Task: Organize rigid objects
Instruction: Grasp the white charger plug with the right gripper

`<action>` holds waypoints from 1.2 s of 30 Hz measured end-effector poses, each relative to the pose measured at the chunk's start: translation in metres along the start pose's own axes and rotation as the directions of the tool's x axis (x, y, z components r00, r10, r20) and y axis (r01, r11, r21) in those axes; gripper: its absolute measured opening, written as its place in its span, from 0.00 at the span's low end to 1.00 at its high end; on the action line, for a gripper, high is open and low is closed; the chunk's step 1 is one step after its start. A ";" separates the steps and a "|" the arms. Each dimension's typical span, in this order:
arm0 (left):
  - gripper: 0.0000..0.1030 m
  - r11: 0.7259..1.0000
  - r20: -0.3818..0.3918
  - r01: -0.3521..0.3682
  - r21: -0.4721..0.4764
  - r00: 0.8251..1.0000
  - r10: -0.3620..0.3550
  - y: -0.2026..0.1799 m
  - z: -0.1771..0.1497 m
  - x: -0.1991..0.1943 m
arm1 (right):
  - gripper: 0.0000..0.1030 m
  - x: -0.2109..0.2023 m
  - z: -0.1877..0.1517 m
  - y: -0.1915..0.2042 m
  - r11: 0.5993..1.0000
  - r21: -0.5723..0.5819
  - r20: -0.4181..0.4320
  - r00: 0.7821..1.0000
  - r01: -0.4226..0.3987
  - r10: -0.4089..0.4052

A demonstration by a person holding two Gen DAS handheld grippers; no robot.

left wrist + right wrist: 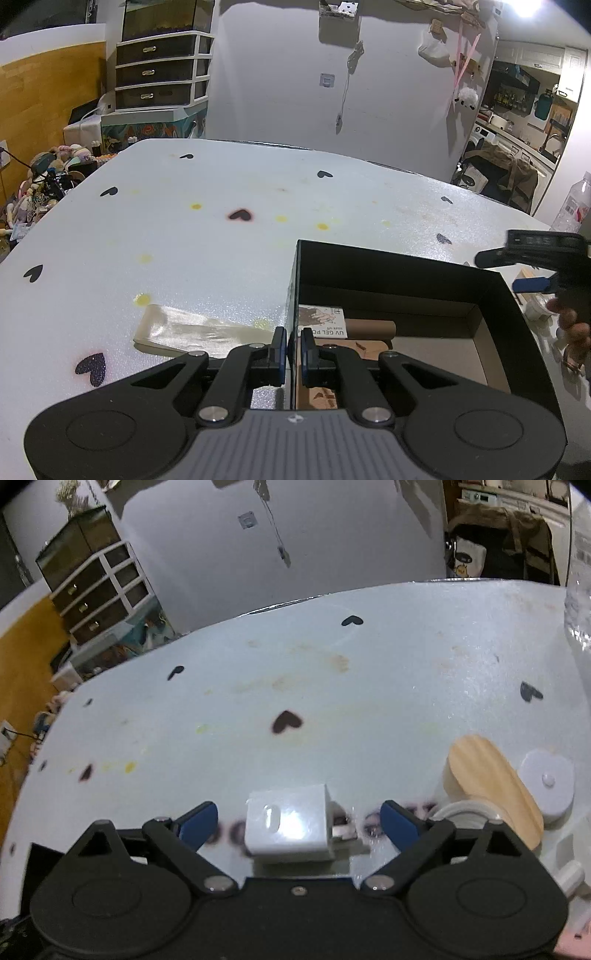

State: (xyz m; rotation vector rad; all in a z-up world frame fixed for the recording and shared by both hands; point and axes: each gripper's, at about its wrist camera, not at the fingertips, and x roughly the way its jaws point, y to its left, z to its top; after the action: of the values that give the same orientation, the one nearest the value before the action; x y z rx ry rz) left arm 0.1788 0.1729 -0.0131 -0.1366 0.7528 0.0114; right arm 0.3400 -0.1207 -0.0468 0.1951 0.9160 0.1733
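White charger block (pixel 291 821) flat on table (pixel 332 686)

White charger block (pixel 291 821) lies between the wide right gripper (pixel 299 821) fingers.

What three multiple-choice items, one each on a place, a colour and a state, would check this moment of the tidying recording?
1. Where does the white plug adapter lie?
A. inside the black box
B. on the table between the right tool's fingers
C. on top of the wooden disc

2. What colour are the pads on the right tool?
A. blue
B. red
C. yellow

3. How does the left tool stand?
A. wide open above the table
B. shut on a bottle
C. shut on the wall of the black box

Answers:
1 B: the right wrist view shows the adapter on the white table, with a gap to each finger.
2 A: both fingertips show blue.
3 C: the left wrist view shows the two pads close together, with the box's near-left wall edge between them.
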 end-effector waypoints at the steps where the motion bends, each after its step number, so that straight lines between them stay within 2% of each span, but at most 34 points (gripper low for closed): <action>1: 0.07 1.000 0.000 0.000 0.001 1.000 0.000 0.000 0.000 0.000 | 0.92 0.002 0.001 0.001 1.000 -0.008 -0.009 1.000 0.012 -0.012; 8: 0.07 1.000 0.000 -0.001 0.000 1.000 0.001 0.000 0.000 0.000 | 0.75 0.009 0.003 0.002 0.999 -0.020 -0.055 0.998 0.029 -0.031; 13: 0.07 1.000 0.001 -0.001 0.003 1.000 0.001 -0.001 0.000 0.000 | 0.71 0.009 0.004 0.003 0.999 -0.033 -0.056 0.998 0.031 -0.033; 15: 0.07 1.000 0.001 -0.002 0.003 1.000 0.002 -0.001 0.000 0.000 | 0.66 0.008 0.004 0.003 0.999 -0.035 -0.055 0.998 0.018 -0.020; 20: 0.07 1.000 0.000 -0.002 0.003 1.000 0.002 -0.001 0.000 0.000 | 0.64 0.004 0.004 0.001 0.999 -0.032 -0.040 0.999 0.015 -0.016; 23: 0.07 1.000 0.000 -0.001 0.001 1.000 0.001 0.000 0.000 0.000 | 0.64 -0.017 0.006 -0.004 1.000 -0.003 0.014 1.000 -0.009 0.009; 24: 0.07 1.000 0.000 -0.001 0.002 1.000 0.001 -0.001 0.000 0.000 | 0.41 -0.028 0.007 -0.003 1.000 0.001 0.045 0.999 -0.012 0.012; 25: 0.07 1.000 0.000 -0.001 0.002 1.000 0.001 -0.001 0.000 0.000 | 0.25 -0.038 0.008 -0.004 1.000 0.010 0.063 0.998 -0.027 0.027; 26: 0.07 1.000 0.000 -0.002 0.002 1.000 0.002 -0.001 0.000 0.000 | 0.18 -0.050 0.010 -0.006 0.995 0.035 0.067 0.994 -0.090 0.087; 27: 0.07 1.000 0.000 -0.002 0.003 1.000 0.002 -0.001 0.000 0.000 | 0.19 -0.061 0.012 -0.006 0.986 0.046 0.076 0.985 -0.158 0.154; 28: 0.07 1.000 0.000 -0.003 0.004 1.000 0.003 -0.001 0.000 0.000 | 0.19 -0.070 0.012 -0.003 0.982 0.029 0.091 0.979 -0.184 0.181; 31: 0.07 1.000 0.000 -0.005 0.003 1.000 0.005 -0.001 0.000 0.000 | 0.22 -0.084 0.010 0.011 0.990 -0.051 0.116 0.984 -0.130 0.136; 35: 0.07 1.000 0.001 -0.004 0.002 1.000 0.004 -0.001 0.000 0.000 | 0.48 -0.067 0.009 0.004 0.997 -0.015 0.062 0.995 -0.078 0.079; 36: 0.07 1.000 0.001 -0.004 0.002 1.000 0.004 -0.001 0.000 0.000 | 0.50 -0.062 0.008 0.000 0.997 0.004 0.046 0.996 -0.076 0.076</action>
State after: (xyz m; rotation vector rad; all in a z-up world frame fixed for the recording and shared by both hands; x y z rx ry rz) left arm 0.1789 0.1719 -0.0132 -0.1338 0.7516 0.0144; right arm 0.3094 -0.1354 0.0054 0.2387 0.8640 0.2357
